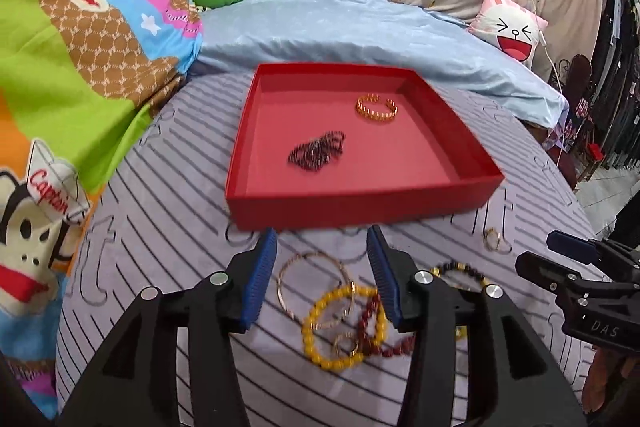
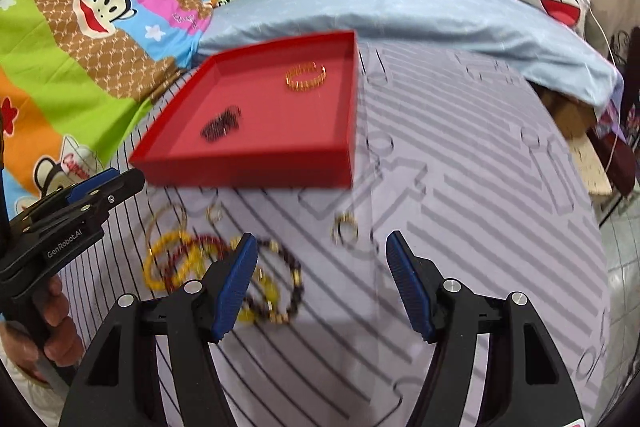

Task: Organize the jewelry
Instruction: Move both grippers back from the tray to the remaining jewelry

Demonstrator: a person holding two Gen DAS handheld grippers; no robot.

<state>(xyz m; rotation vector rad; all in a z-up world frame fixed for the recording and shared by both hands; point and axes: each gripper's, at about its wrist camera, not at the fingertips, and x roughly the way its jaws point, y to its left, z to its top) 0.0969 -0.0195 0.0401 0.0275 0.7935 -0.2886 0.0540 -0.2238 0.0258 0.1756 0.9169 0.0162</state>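
Note:
A red tray (image 1: 348, 205) (image 2: 256, 171) lies on the striped bed cover. In it are a gold cuff bracelet (image 1: 377, 107) (image 2: 306, 76) and a dark bead string (image 1: 318, 154) (image 2: 221, 125). My left gripper (image 1: 322, 251) is open and empty over a pile of jewelry: a thin gold bangle (image 1: 312, 281), a yellow bead bracelet (image 1: 342, 327) (image 2: 164, 259) and a dark red bead string (image 1: 370, 327). My right gripper (image 2: 322, 247) is open and empty; a dark bead bracelet with gold spacers (image 2: 280, 283) lies by its left finger, a small ring (image 2: 345, 227) (image 1: 493, 239) ahead.
A light blue quilt (image 1: 360, 27) lies behind the tray. A cartoon monkey blanket (image 1: 80, 47) is piled on the left. A pink cartoon pillow (image 1: 508, 27) sits at the back right. The bed's edge drops off on the right.

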